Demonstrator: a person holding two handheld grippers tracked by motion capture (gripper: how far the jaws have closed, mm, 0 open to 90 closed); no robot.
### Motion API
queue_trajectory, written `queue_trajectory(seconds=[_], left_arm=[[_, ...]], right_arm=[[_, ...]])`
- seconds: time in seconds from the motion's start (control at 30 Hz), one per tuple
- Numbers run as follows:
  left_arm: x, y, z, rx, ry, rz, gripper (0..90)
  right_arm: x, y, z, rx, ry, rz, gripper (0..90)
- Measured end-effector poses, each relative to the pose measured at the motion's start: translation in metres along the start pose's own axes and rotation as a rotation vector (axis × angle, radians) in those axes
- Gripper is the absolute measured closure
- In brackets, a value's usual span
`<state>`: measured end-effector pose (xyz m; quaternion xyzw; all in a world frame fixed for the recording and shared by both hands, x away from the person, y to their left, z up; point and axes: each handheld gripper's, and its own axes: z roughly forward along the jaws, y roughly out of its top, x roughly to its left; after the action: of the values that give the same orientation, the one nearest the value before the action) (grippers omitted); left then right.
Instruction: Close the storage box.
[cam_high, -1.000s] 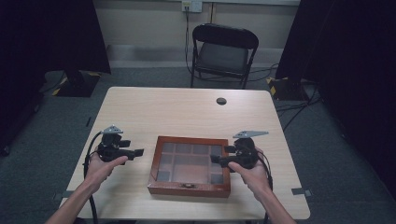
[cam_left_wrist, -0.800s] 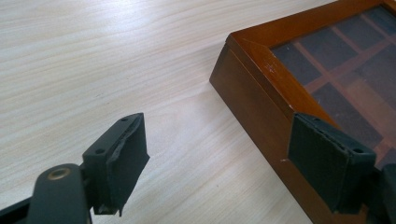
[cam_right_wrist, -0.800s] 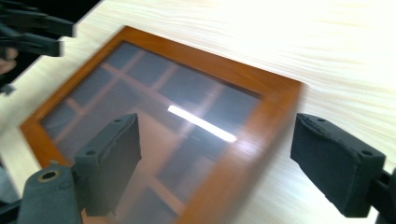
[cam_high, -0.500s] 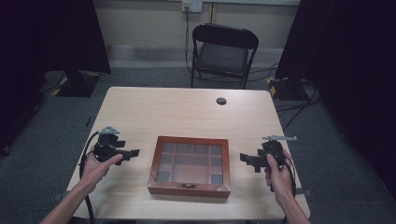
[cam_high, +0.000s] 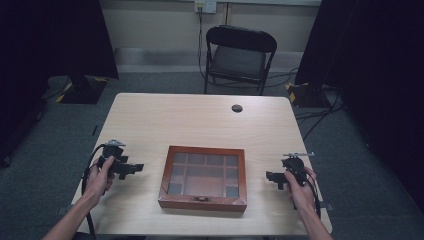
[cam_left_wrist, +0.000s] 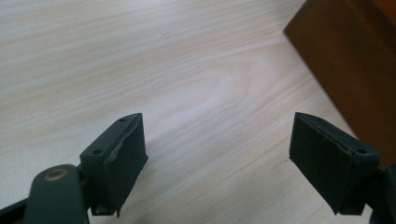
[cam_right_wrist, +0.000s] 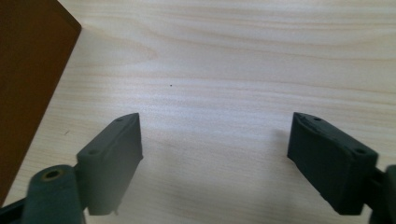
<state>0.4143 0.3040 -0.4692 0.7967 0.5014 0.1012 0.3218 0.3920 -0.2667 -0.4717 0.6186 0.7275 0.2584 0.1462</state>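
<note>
Wooden box (cam_high: 203, 177) lid closed on tabletop (cam_high: 200, 120), left gripper (cam_high: 134, 168) and right gripper (cam_high: 271, 176) flanking it — apart, jaws released, nothing grasped.

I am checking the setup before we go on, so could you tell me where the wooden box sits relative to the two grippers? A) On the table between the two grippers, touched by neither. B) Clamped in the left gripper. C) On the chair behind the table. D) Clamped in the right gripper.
A: the wooden box rests on the table between the left gripper and the right gripper, both open and clear of it.
</note>
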Motion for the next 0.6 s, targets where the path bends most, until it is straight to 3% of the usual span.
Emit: queue_trajectory(seconds=[0.13, 0.17, 0.23, 0.3, 0.33, 0.37, 0.43, 0.53, 0.6], left_arm=[[-0.001, -0.005, 0.006, 0.0, 0.072, 0.022, 18.8], [-0.002, -0.006, 0.007, 0.0, 0.096, 0.029, 18.5], [-0.002, -0.008, 0.011, -0.025, 0.097, -0.023, 16.1], [-0.001, -0.01, 0.014, -0.009, 0.131, -0.014, 16.8], [-0.001, -0.011, 0.016, -0.002, 0.172, 0.017, 15.5], [-0.002, -0.011, 0.016, -0.003, 0.18, 0.025, 15.0], [-0.002, -0.012, 0.018, -0.017, 0.194, 0.012, 14.6], [-0.003, -0.018, 0.022, -0.083, 0.208, 0.0, 7.5], [0.0, -0.02, 0.023, -0.093, 0.208, 0.005, 3.7]], right_arm=[[0.003, -0.001, 0.007, 0.028, -0.015, -0.031, 14.3], [0.003, -0.001, 0.008, 0.019, -0.027, -0.036, 14.2], [0.003, -0.004, 0.01, -0.021, -0.065, -0.03, 14.0], [0.004, -0.007, 0.014, -0.062, -0.111, -0.05, 9.3], [0.004, -0.01, 0.017, -0.096, -0.1, -0.068, 2.8], [0.004, -0.012, 0.02, -0.116, -0.087, -0.081, 0.0], [0.005, -0.014, 0.022, -0.141, -0.085, -0.089, 0.0], [0.006, -0.017, 0.026, -0.197, -0.079, -0.091, 0.0], [0.006, -0.017, 0.026, -0.196, -0.079, -0.091, 0.0]])
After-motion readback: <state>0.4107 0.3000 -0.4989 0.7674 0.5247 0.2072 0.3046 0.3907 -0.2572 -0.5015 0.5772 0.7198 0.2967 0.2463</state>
